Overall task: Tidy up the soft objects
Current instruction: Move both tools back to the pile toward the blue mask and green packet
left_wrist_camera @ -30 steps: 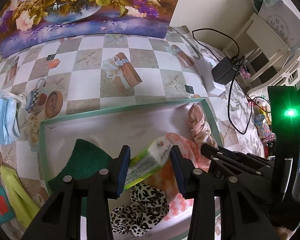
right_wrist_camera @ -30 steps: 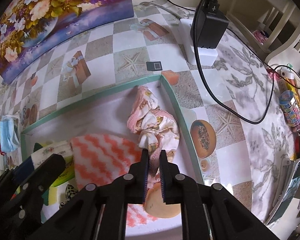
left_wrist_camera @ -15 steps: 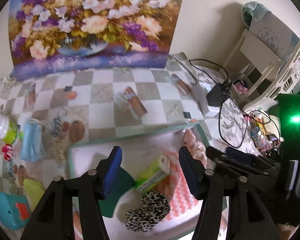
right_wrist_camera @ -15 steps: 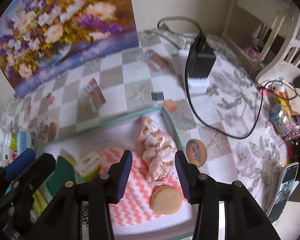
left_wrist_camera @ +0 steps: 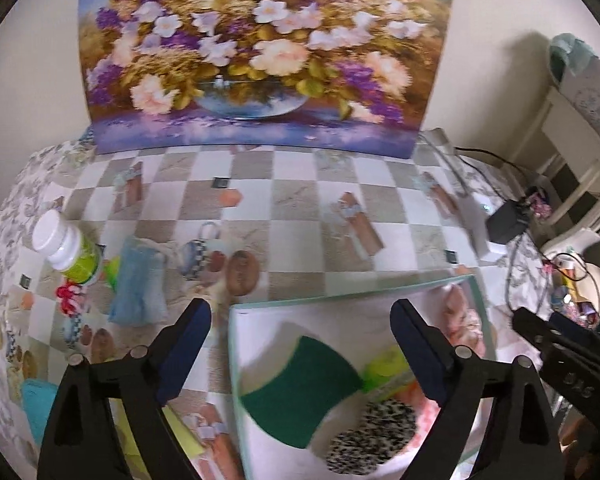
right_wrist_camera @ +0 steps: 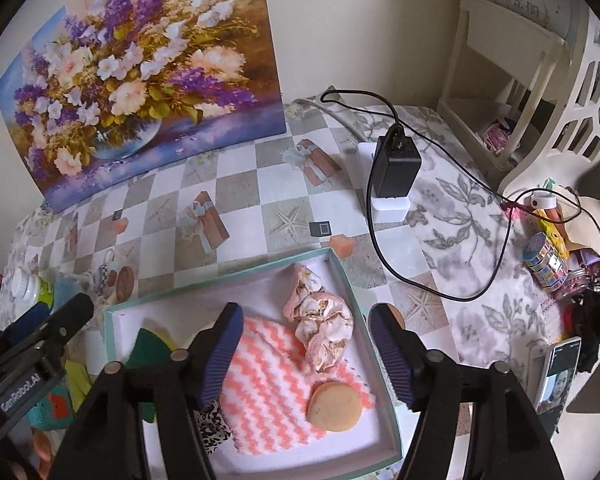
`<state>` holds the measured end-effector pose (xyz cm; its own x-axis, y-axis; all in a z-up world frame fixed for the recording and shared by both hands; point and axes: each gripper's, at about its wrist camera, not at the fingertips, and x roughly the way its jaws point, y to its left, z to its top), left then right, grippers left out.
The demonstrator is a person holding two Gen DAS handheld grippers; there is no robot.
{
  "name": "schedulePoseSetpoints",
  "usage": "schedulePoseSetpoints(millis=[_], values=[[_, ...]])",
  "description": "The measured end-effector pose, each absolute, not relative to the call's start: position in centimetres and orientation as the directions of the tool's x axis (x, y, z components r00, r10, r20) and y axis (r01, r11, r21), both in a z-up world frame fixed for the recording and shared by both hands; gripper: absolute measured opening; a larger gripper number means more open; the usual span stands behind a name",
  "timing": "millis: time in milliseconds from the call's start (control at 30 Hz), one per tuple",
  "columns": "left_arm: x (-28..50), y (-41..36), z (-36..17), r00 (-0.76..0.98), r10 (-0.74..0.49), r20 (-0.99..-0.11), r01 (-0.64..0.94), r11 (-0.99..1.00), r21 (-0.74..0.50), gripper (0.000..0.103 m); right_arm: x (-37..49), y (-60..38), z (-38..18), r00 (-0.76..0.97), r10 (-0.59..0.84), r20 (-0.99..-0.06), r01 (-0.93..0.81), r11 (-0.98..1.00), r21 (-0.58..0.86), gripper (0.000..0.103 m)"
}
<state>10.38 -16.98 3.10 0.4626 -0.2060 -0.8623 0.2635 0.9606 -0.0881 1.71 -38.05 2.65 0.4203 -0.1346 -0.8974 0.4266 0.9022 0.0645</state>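
Note:
A teal-rimmed white box (left_wrist_camera: 236,360) (right_wrist_camera: 108,320) lies on the checked tablecloth. In it are a green cloth (left_wrist_camera: 304,392), a leopard scrunchie (left_wrist_camera: 372,436), a green tissue pack (left_wrist_camera: 384,372), a pink zigzag cloth (right_wrist_camera: 268,364), a pink floral scrunchie (right_wrist_camera: 320,320) and a round tan puff (right_wrist_camera: 334,402). My left gripper (left_wrist_camera: 300,344) is open and empty, high above the box's left side. My right gripper (right_wrist_camera: 304,348) is open and empty above the box. A blue face mask (left_wrist_camera: 138,284) lies left of the box.
A white-capped green bottle (left_wrist_camera: 66,248), a red-white hair tie (left_wrist_camera: 70,298) and a teal item (left_wrist_camera: 34,404) lie at the left. A flower painting (left_wrist_camera: 260,52) stands at the back. A black charger on a white strip (right_wrist_camera: 394,168), cables, a phone (right_wrist_camera: 556,376) and clutter are at the right.
Both grippers have opened wide and risen away from the box. The left released the tissue pack, the right released the floral scrunchie; both now lie in the box.

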Motion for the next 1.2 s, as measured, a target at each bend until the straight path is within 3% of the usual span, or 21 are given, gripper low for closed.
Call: schedulePoseSetpoints(millis=[167,367,433,967,1200], values=[[10.9,-15.3,3.2,0.502,-0.141,-0.853,0.229,0.973,-0.026,0.095,2.0,-37.6,2.8,0.427,-0.138,-0.893,0.41,0.91,0.056,0.083],[11.8,-12.5,3.3,0.513,-0.122,-0.849,0.17,0.985,-0.039,0.096,2.4,-37.1,2.7,0.429,-0.14,-0.893,0.39,0.92,0.043,0.092],[12.1,-11.4,3.3,0.524,-0.091,-0.847,0.145,0.989,-0.017,0.096,2.5,-37.0,2.6,0.428,-0.144,-0.892,0.388,0.921,0.037,0.102],[13.7,1.3,5.0,0.561,0.121,-0.819,-0.108,0.991,0.072,0.097,3.7,-34.9,3.3,0.462,-0.118,-0.879,0.365,0.929,0.066,0.103],[13.8,8.0,4.9,0.533,0.147,-0.833,-0.226,0.974,0.027,0.097,4.8,-32.9,3.6,0.493,-0.074,-0.867,0.35,0.929,0.119,0.103]])
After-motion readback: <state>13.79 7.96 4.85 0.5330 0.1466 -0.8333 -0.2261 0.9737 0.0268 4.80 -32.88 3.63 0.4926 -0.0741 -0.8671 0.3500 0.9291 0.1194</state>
